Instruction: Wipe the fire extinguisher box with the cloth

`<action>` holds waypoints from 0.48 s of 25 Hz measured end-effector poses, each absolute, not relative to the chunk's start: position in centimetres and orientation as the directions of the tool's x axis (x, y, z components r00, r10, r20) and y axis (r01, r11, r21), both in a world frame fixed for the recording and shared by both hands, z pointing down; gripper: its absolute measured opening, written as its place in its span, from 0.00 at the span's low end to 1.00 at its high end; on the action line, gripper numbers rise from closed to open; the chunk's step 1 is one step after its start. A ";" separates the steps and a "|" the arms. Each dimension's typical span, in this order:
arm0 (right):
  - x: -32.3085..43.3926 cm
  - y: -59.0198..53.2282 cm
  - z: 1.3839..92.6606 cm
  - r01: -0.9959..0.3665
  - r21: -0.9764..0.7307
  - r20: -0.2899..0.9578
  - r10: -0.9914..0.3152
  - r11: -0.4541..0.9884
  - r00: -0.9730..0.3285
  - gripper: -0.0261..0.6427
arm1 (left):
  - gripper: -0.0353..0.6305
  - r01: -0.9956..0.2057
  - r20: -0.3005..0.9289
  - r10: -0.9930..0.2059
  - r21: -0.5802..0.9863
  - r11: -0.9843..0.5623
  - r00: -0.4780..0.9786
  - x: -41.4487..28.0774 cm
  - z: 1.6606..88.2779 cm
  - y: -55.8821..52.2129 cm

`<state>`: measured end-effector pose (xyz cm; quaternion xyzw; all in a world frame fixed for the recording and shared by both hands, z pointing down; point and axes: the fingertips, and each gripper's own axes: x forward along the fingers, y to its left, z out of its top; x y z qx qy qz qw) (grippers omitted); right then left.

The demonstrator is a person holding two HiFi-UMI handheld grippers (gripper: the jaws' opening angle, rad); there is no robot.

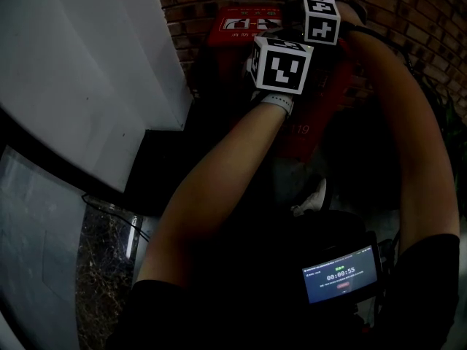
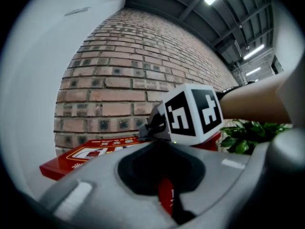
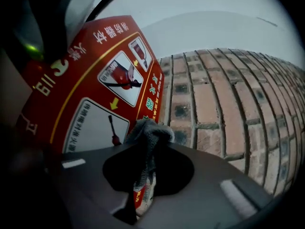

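A red fire extinguisher box stands against the brick wall, its top printed with white instruction panels. My right gripper is shut on a grey cloth and holds it at the box's top near the back edge. In the head view only its marker cube shows. My left gripper is just in front of the box, jaws closed with nothing held, and red box surface shows beyond them. Its cube sits nearer me. From the left gripper view the cloth bunches under the right cube.
A white wall panel rises close on the left. Brick wall runs behind and to the right. A green plant stands right of the box. A shoe is on the dark floor, and a lit screen hangs at my chest.
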<state>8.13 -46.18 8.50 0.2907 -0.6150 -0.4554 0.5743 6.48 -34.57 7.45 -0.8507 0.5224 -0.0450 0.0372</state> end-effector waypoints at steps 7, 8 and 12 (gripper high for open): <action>8.1 -42.2 8.8 0.184 0.884 0.462 -0.864 0.430 -0.200 0.08 | 0.06 -0.894 0.047 -0.900 -0.098 -0.437 0.434 6.2 7.4 -34.2; 8.2 -41.6 8.9 0.191 0.883 0.463 -0.863 0.429 -0.203 0.08 | 0.06 -0.891 0.050 -0.895 -0.089 -0.446 0.443 6.4 7.4 -34.0; 8.3 -39.0 9.2 0.211 0.878 0.471 -0.856 0.430 -0.213 0.08 | 0.06 -0.886 0.054 -0.887 -0.050 -0.462 0.459 6.5 7.3 -33.5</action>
